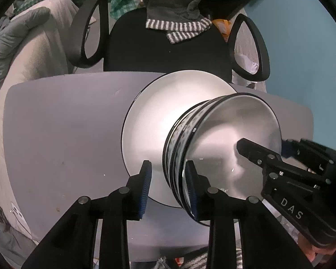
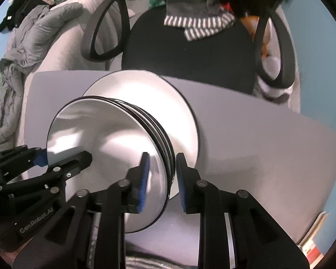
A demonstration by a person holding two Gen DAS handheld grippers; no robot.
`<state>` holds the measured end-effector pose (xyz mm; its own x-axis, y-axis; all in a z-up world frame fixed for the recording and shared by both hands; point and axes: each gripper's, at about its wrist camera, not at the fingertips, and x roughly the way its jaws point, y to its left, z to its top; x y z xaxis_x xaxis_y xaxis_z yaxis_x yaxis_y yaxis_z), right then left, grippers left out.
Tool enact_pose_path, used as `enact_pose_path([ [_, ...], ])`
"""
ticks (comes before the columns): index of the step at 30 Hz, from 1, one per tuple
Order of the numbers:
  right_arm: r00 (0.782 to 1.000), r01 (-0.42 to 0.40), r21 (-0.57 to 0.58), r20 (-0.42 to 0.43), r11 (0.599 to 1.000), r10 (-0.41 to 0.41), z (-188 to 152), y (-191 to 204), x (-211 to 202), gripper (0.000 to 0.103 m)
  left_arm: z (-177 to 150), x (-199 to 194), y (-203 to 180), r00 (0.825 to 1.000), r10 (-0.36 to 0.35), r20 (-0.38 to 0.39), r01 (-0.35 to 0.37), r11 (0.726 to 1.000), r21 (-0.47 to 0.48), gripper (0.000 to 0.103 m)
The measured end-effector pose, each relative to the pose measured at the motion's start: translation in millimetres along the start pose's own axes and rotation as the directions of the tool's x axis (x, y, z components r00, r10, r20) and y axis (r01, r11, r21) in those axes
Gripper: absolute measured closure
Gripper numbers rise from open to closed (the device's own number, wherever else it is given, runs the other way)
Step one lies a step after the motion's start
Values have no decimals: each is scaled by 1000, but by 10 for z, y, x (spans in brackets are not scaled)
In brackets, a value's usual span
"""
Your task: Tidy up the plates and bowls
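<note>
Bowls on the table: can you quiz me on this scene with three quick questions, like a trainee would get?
1. True or false: the bowls are nested in one stack.
2. What stands behind the table? A) fridge B) chair C) sink
3. Fill in: the left gripper and the right gripper each straddle the bowls' ____.
Key: 1 true; 2 B; 3 rim.

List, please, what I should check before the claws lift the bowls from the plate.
1. Left claw straddles the wall of the bowls: ok.
2. Right claw straddles the opposite wall: ok.
3. Claws shut on the bowls: not ok, both look open.
4. Bowls nested evenly: cannot tell.
5. Plate lies flat on the table: ok.
</note>
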<state>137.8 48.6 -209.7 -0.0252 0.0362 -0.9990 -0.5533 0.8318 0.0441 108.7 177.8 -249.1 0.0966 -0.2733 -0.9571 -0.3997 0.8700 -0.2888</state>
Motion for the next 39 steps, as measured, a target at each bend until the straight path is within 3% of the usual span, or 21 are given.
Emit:
enact_pose_path([
  [4,1000,22,-8,18,1000,-22,0,17,-86,61,-62,-96,-25,999,40,32,-40,999,7,63],
  [6,999,38,-8,33,999,-38,0,14,-126,48,-87,-148,3,998,40,47,-40,999,-9,59],
  [8,997,48,-1,54,999,-48,-8,-17,-182,43,-121,-230,34,997,25,67,-22,999,-40,56],
  [13,990,76,17,117,997,-77,-68,-54,-369,42,-212,-482,1,989,24,144,-17,998,-53,43],
  [22,971,74,23,226,997,-77,-250,-124,-888,39,-433,-925,-166,971,5,241,1,1000,-24,31],
  [39,930,81,14,358,997,-80,-591,-153,-1730,39,-765,-1629,-552,940,30,340,-46,998,38,22],
])
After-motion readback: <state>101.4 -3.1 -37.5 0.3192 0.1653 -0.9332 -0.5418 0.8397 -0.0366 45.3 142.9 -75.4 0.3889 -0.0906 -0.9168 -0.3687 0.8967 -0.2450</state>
